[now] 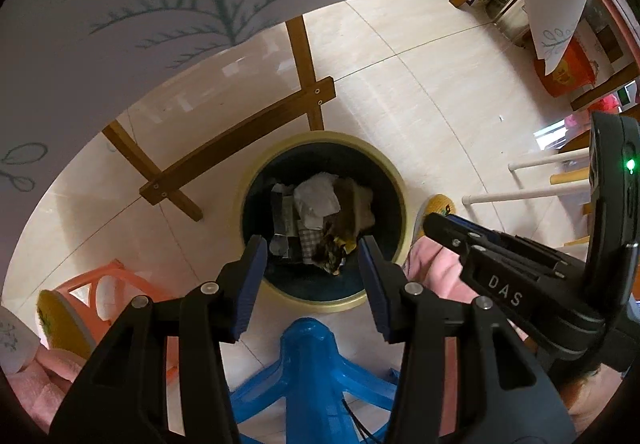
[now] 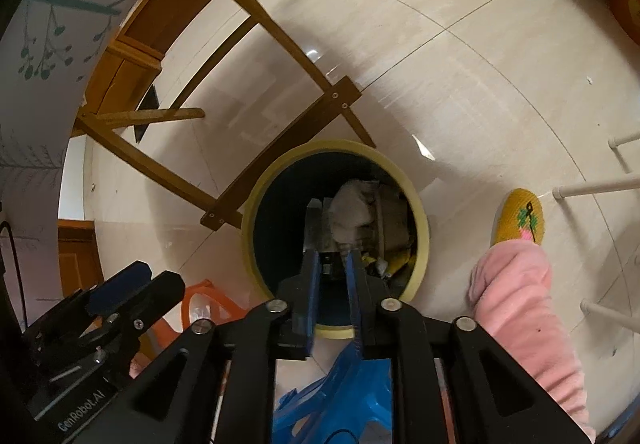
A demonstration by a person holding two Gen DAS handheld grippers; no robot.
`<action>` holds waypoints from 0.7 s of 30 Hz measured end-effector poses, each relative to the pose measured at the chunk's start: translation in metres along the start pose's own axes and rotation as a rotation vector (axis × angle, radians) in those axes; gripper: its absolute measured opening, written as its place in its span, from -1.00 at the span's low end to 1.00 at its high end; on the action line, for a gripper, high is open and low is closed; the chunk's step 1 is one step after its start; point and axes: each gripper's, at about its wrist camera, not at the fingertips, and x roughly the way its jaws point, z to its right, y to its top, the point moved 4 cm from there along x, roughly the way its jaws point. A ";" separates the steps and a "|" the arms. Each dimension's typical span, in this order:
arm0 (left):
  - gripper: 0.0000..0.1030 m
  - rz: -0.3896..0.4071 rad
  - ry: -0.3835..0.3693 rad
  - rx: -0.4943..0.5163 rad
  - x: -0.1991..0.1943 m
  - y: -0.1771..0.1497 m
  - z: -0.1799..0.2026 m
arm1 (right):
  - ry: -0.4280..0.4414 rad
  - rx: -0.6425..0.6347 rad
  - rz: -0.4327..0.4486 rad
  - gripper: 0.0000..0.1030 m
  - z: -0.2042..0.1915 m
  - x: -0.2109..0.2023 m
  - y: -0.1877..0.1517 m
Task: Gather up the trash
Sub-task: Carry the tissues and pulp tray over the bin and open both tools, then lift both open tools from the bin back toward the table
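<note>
A round bin (image 1: 390, 179) with a pale yellow rim stands on the light tiled floor, just in front of a wooden table frame (image 1: 236, 147). Its dark inside holds a heap of trash (image 1: 320, 211) — crumpled white paper on top, grey and checked scraps below it, and a yellow-and-dark wrapper at the near edge.

The left gripper (image 1: 312, 264) hangs over the near side of the bin with its jaws partly apart and nothing between the blue pads. The right gripper (image 2: 332, 276) points down into the same bin; its jaws stand only slightly apart, and a small grey scrap (image 2: 329, 268) shows in the gap between the tips, though whether the pads press on it I cannot tell.

Near and below the grippers sits a blue plastic stool (image 1: 316, 360), with an orange stool (image 1: 112, 288) to the left — both cut off by the black gripper bodies. To the right of the bin, a yellow embroidered slipper (image 2: 520, 219) and a pink fleece trouser leg (image 2: 516, 304) belong to the person. A leaf-printed tablecloth (image 1: 120, 3) hides the tabletop.
</note>
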 end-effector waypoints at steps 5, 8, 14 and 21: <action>-0.14 -0.009 0.017 0.009 -0.002 -0.006 -0.004 | 0.005 -0.028 0.009 -0.28 -0.012 0.002 0.001; -0.14 -0.013 0.014 0.023 -0.008 -0.009 -0.003 | 0.002 -0.045 0.005 -0.28 -0.018 0.000 0.000; -0.14 0.022 0.018 0.046 -0.033 -0.014 -0.002 | -0.001 -0.090 0.011 -0.28 -0.028 -0.016 -0.006; -0.14 0.086 0.008 0.053 -0.082 -0.018 -0.001 | -0.009 -0.150 0.054 -0.21 -0.048 -0.061 -0.023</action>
